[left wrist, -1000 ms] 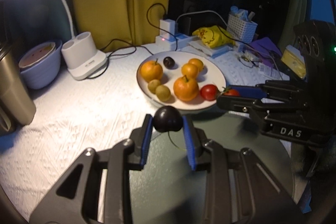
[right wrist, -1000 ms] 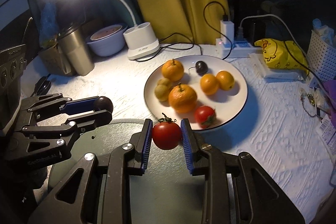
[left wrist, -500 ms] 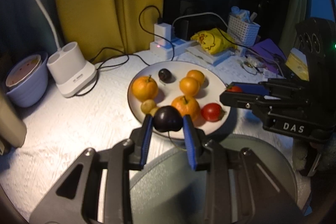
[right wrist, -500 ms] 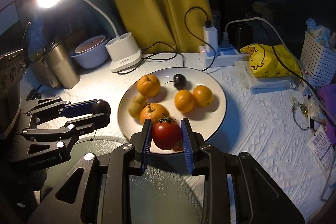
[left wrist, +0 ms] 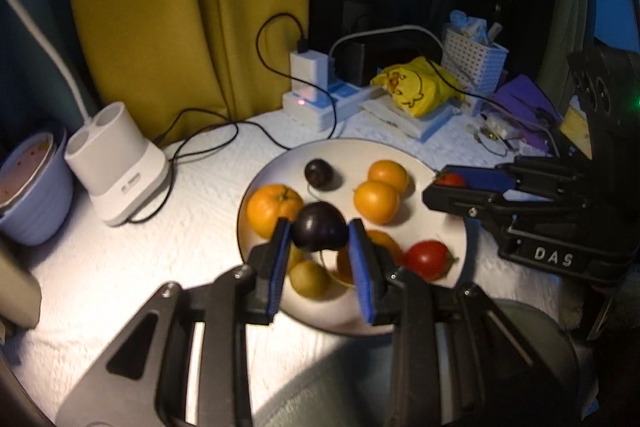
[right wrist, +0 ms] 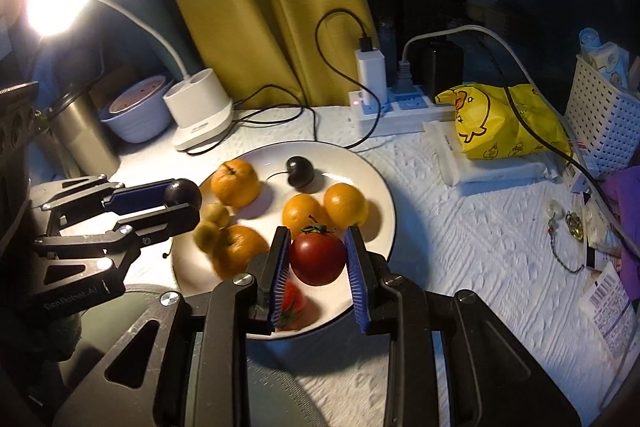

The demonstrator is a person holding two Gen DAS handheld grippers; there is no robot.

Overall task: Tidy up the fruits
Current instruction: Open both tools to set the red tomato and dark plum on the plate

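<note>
Dark plum (left wrist: 319, 230) sat squeezed in the left gripper (left wrist: 320, 259), red tomato (right wrist: 318, 259) in the right gripper (right wrist: 318, 267), both above the near side of the plate (right wrist: 380, 187). Neither was set down yet.

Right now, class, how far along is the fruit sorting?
Done: oranges, a dark plum and a tomato lie on the white plate. In hand: the left gripper clamps another plum; the right gripper clamps a tomato, both over the plate. Left: setting both down.
</note>
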